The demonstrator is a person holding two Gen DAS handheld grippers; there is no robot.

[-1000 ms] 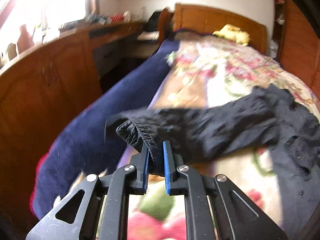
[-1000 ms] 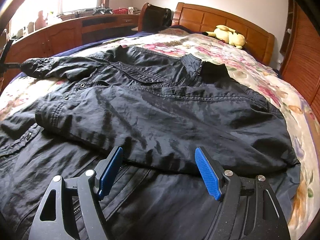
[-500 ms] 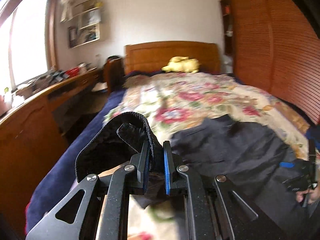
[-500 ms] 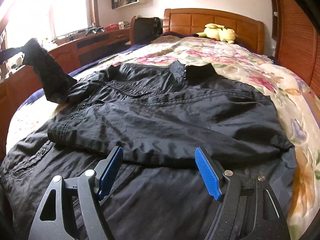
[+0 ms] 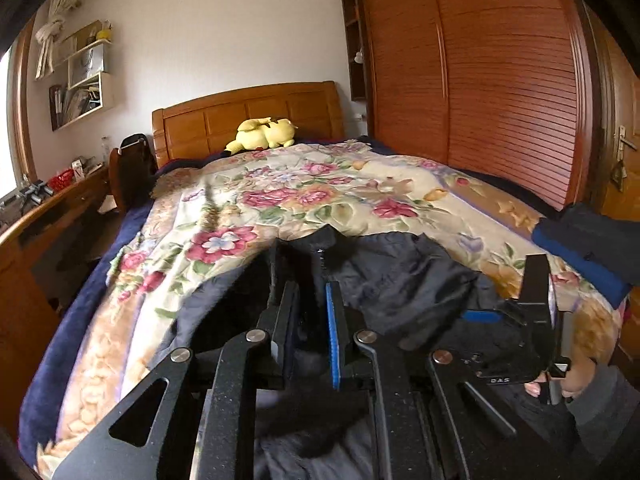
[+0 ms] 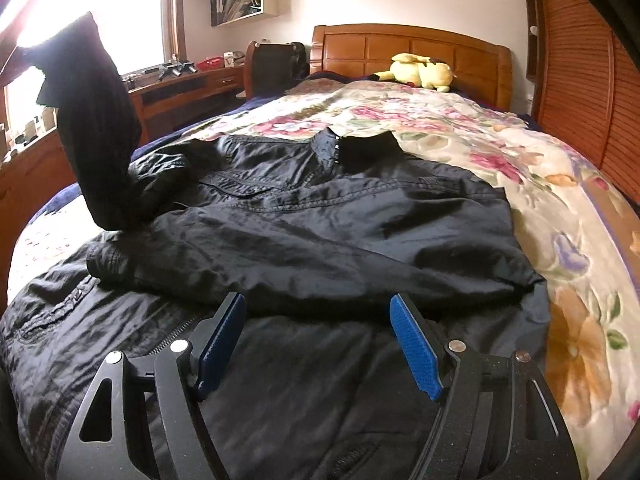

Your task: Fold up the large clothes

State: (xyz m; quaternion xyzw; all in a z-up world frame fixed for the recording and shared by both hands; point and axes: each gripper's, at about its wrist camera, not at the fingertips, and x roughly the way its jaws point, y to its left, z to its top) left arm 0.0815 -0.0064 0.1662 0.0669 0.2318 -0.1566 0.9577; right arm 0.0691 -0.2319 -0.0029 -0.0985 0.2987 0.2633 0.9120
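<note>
Your L gripper (image 5: 310,332) is clamped on the sleeve (image 6: 94,128), lifted w/ cuff up. Jacket (image 6: 320,220) lies flat on the bed (image 6: 520,168), other sleeve already folded across imo. R gripper (image 6: 320,344) gapes wide, empty, hovering near the hem. Left: lay sleeve, fold body.

L gripper (image 5: 310,322) clamped on black jacket (image 5: 392,276) sleeve cuff, held over floral bedspread (image 5: 280,200). R gripper (image 5: 516,316) at right edge w/ hand (image 5: 568,380). Yellow plush (image 5: 264,134) by headboard (image 5: 248,114)
</note>
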